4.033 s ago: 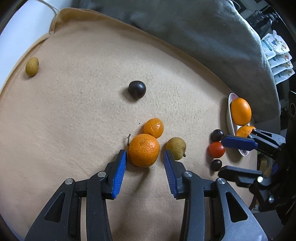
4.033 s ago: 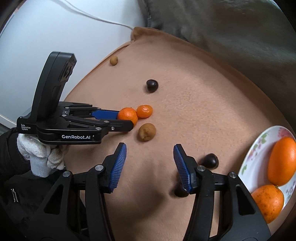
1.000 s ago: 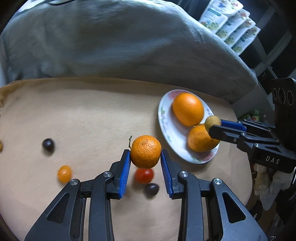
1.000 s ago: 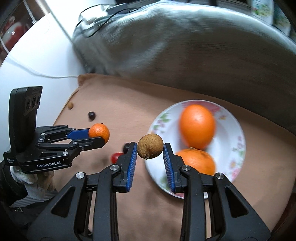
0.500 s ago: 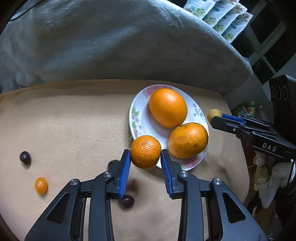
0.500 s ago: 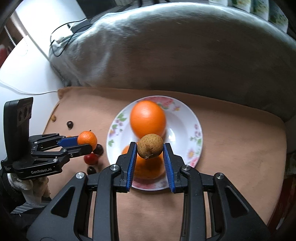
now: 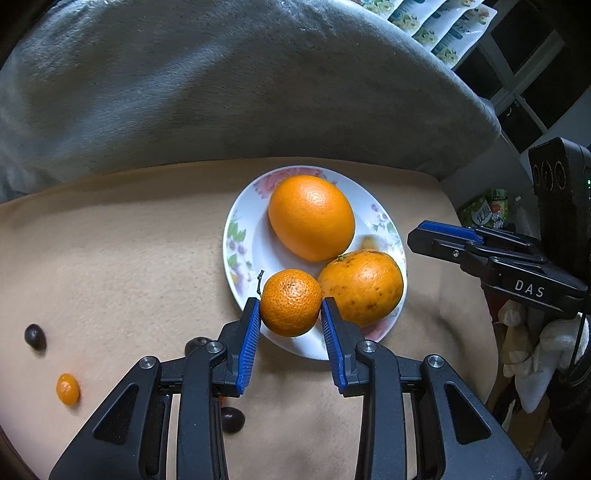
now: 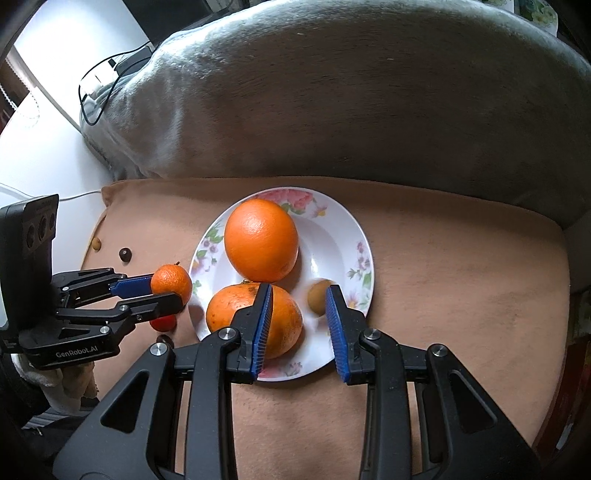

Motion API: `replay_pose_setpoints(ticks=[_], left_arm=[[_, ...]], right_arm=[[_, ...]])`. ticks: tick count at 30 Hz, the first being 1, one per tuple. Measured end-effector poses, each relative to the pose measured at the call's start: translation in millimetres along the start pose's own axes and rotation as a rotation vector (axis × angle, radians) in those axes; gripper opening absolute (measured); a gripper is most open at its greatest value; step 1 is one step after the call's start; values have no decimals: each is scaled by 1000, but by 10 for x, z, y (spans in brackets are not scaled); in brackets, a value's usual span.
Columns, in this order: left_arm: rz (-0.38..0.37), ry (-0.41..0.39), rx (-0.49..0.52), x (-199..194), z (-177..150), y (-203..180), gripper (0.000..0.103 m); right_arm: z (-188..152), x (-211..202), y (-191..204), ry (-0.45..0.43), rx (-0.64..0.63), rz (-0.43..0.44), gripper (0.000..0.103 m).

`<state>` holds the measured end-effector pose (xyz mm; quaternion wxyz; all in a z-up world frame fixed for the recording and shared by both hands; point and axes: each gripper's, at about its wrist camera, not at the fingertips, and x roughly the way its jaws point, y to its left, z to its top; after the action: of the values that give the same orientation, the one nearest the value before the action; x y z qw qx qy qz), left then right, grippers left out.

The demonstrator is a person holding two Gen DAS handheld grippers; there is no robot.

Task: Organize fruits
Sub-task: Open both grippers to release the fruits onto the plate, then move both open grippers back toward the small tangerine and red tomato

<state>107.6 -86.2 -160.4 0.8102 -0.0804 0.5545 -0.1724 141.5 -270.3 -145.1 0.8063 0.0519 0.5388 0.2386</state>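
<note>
My left gripper (image 7: 290, 317) is shut on a small mandarin (image 7: 290, 302) and holds it over the near-left rim of a flowered white plate (image 7: 236, 254). The plate holds a large orange (image 7: 311, 217) and a spotted orange (image 7: 364, 286). My right gripper (image 8: 299, 306) is open above the plate (image 8: 354, 236); a small brown longan (image 8: 317, 301), blurred, lies on the plate below its fingers. In the right wrist view the left gripper (image 8: 162, 290) holds the mandarin (image 8: 170, 282) at the plate's left edge.
On the tan cloth (image 7: 110, 266) lie a kumquat (image 7: 68, 388), dark fruits (image 7: 35, 336) (image 7: 232, 419), a red tomato (image 8: 162, 322) and a far longan (image 8: 96, 243). A grey cushion (image 7: 221, 92) borders the back. Packets (image 7: 443, 33) sit at the upper right.
The right gripper has opened and let go of the longan, which now lies on the plate. The left gripper carried the mandarin closer over the plate's rim.
</note>
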Motion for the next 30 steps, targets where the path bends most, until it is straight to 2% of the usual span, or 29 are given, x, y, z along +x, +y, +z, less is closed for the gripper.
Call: replay_pose_setpoints(ticks=[2, 7, 11, 14, 30], left_arm=[[-3, -1, 3, 6, 21, -16, 46], [-9, -11, 11, -13, 40, -35, 54], [1, -21, 17, -28, 42, -44, 61], [10, -25, 24, -31, 36, -55, 64], [50, -78, 29, -246, 11, 22, 64]], right_arm=[[1, -21, -10, -13, 6, -10, 61], [26, -41, -49, -26, 27, -15, 64], [39, -56, -51, -38, 26, -27, 73], [57, -77, -36, -44, 26, -34, 75], [95, -191, 143, -82, 4, -55, 75]])
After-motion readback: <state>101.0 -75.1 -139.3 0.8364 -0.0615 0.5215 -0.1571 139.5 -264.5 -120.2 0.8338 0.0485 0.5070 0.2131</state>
